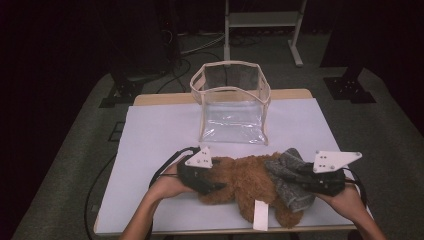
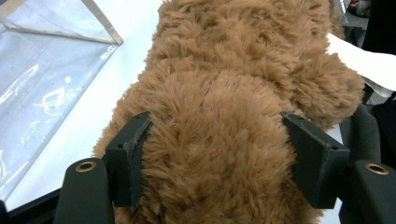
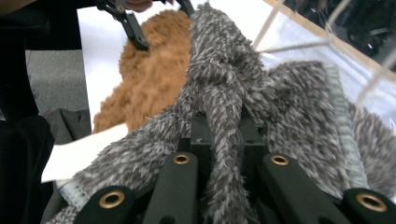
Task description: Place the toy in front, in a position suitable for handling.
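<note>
The left gripper (image 2: 212, 163) has its jaws spread wide around a thick bulge of the brown plush (image 2: 233, 93), the pads pressing into the fur on either side, so I'd call that a grasp on the plush. The right gripper (image 3: 219, 140) has its jaws pinched nearly together on a twisted fold of the grey cloth (image 3: 233, 84), clamped tight on it.

Outward from there, plush (image 1: 245, 185) and cloth (image 1: 290, 177) lie touching each other as one bundle, the cloth draped over the plush's right end. A white tag (image 1: 261, 215) hangs from the plush towards the near edge of the worktop (image 1: 150, 135). The clear bag (image 1: 232, 102) stands open just behind the bundle, apart from it, and looks empty.

My reading: the job is packing the soft things into the bag, and it is barely under way. Both grips are made, which is the part done. What is left is nearly everything: lifting the bundle off the worktop, carrying it back over the bag's rim, lowering it in and letting go. Nothing looks raised yet; in the high view the bundle sits on the sheet in front of the bag.

Count: two grippers, left (image 1: 202, 175) and right (image 1: 325, 177), one plush, one grey cloth, one tag, one clear bag, one worktop.
</note>
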A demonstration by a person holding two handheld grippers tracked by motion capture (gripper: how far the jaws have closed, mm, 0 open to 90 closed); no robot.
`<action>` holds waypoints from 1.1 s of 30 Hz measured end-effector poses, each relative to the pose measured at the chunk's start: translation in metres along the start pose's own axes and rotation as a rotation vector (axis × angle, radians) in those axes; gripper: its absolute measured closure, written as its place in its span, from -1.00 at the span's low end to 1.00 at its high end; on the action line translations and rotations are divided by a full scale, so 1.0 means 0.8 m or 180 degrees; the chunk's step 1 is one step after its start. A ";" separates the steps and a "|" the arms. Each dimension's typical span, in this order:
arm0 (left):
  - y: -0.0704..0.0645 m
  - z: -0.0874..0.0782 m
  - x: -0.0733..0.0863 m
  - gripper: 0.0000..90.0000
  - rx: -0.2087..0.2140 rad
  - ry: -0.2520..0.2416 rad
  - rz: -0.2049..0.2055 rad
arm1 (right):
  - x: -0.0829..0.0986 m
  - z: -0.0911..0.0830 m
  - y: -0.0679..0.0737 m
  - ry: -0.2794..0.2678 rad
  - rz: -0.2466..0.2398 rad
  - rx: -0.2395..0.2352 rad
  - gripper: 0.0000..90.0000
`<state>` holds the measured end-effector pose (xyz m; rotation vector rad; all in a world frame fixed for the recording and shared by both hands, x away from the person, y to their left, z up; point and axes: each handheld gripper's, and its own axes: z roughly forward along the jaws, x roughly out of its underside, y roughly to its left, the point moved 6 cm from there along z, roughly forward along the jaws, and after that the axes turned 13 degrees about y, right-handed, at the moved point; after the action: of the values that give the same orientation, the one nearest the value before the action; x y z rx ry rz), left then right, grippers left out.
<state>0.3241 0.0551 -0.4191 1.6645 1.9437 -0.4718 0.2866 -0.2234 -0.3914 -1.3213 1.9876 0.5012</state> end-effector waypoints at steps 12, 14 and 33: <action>-0.006 -0.012 0.028 -0.34 -0.0039 0.0008 -0.0127 | 0.024 0.026 -0.002 -0.0031 0.0187 -0.0210 0.78; -0.006 -0.016 0.039 -0.34 -0.0033 -0.0018 -0.0208 | 0.007 0.032 -0.006 -0.0062 0.0120 -0.0220 0.78; -0.020 -0.021 0.041 -0.32 -0.0109 -0.0070 -0.0072 | 0.011 0.034 -0.026 -0.0024 0.0155 -0.0413 0.77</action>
<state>0.3026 0.0878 -0.4269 1.6110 1.9461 -0.4612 0.3124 -0.2203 -0.4152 -1.3491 2.0138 0.6671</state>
